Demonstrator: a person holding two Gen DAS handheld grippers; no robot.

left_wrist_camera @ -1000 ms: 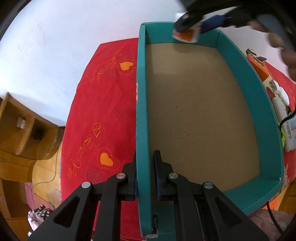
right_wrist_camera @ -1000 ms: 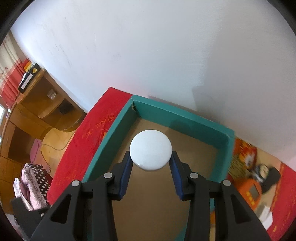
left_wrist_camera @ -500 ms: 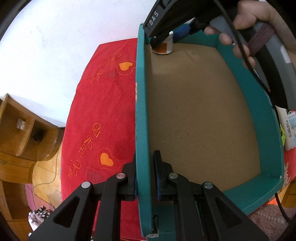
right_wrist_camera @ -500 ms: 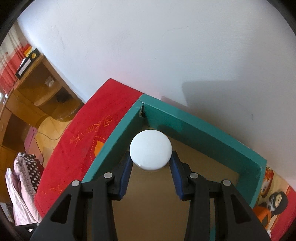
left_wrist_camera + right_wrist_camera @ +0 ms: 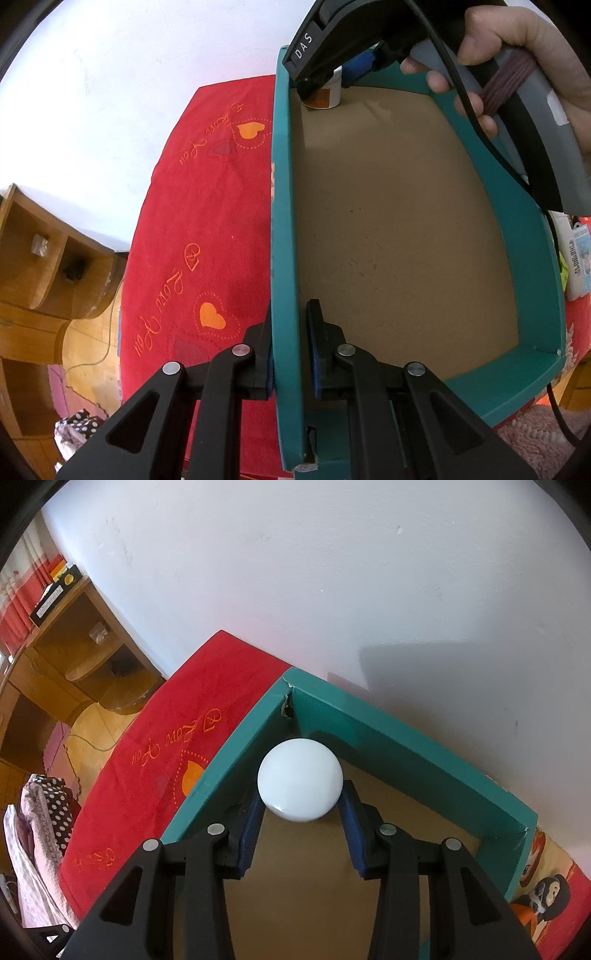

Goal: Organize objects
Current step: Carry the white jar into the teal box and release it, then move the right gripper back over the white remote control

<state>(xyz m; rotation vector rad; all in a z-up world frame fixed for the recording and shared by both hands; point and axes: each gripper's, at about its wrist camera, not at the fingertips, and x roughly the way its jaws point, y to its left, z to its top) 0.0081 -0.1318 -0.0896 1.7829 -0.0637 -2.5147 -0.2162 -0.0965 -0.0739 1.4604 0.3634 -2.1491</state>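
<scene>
The right claw [image 5: 301, 805] has brought the white jar [image 5: 299, 780] down into the teal box [image 5: 406, 229] corner, pinching it, maybe touching bottom; the left claw [image 5: 290, 347] pinches the box wall.

The left wrist fisheye looks steeply down from close above the near left wall of the teal cardboard tray [image 5: 282, 221], taking in its whole brown floor. The right wrist fisheye sits close over the tray's far corner [image 5: 288, 698] — white wall filling its upper frame. Both share that corner and the red heart-printed cloth [image 5: 207, 221].
</scene>
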